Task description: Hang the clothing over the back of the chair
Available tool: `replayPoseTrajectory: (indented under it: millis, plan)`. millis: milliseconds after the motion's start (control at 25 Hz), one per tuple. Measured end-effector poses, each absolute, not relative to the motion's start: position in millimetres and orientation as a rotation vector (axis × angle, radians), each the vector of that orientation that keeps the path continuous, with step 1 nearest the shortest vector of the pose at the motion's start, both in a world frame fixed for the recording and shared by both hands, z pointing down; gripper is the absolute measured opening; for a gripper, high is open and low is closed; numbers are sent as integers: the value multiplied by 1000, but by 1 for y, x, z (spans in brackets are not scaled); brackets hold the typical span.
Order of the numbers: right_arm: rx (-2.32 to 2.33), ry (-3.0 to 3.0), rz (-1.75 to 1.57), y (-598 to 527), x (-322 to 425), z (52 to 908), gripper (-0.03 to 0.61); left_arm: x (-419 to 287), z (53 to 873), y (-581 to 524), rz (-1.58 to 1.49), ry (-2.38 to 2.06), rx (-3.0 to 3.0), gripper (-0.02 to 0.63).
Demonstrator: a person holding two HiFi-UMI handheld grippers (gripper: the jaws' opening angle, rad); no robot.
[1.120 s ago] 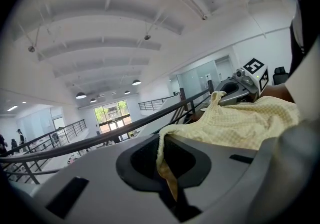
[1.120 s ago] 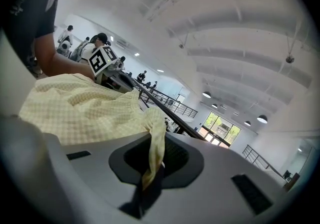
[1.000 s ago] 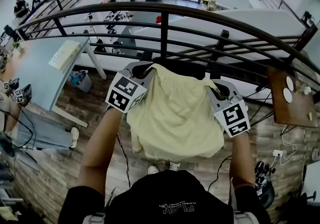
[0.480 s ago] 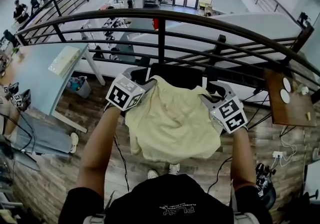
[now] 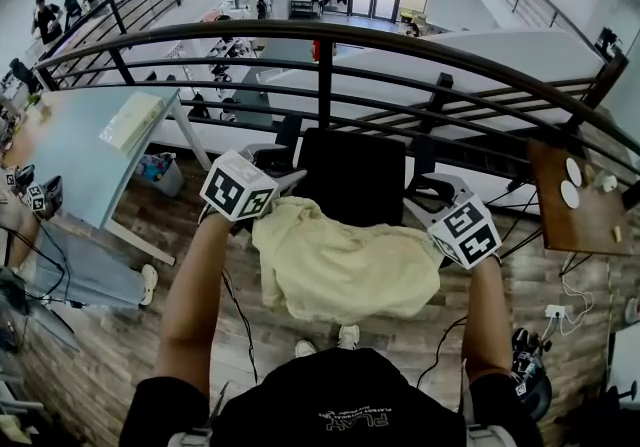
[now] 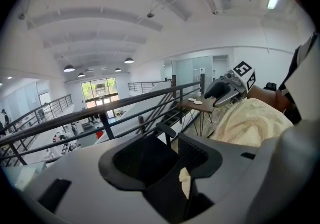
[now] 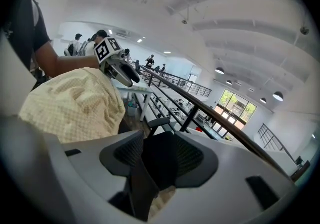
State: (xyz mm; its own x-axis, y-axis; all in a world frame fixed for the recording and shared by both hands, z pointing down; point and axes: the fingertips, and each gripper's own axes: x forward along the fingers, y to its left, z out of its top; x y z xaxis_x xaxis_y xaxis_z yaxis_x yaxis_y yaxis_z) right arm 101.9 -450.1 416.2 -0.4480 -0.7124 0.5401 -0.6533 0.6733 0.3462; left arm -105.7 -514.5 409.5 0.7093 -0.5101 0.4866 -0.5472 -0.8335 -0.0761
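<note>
The left gripper (image 5: pixel 283 163) and right gripper (image 5: pixel 427 191) have just been opening their jaws wide, gripping nothing (a fold shows low between each pair), with the cloth (image 5: pixel 340 265) draped on the chair (image 5: pixel 350 175).

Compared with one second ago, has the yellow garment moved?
Yes. The yellow garment has sunk toward the picture's bottom: its top edge covered the black chair before, and now the chair shows bare above it.

Black short-sleeved shirt (image 5: pixel 340 385), white print (image 5: pixel 352 417); grey left tool (image 5: pixel 281 164), right tool (image 5: pixel 424 193).
</note>
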Motion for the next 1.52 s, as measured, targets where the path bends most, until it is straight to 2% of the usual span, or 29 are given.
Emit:
replayPoseTrajectory:
  millis: [560,680,1200,1520]
  plan:
    - [1168,-2256,-180,-443,93,383,153,-106,384,-499,759,-994,2893,228]
    - [1242,-2300,-188,-440,95,365,112,-107,371,-495,715,-1038,2912,221]
    - [1441,-2355,-398,-422,82,305,49,-120,303,-474,373,-1336,2961,15]
    - [1667,-2377,-528,-404,86,265,26,-126,276,-453,182,-1405,3011,12]
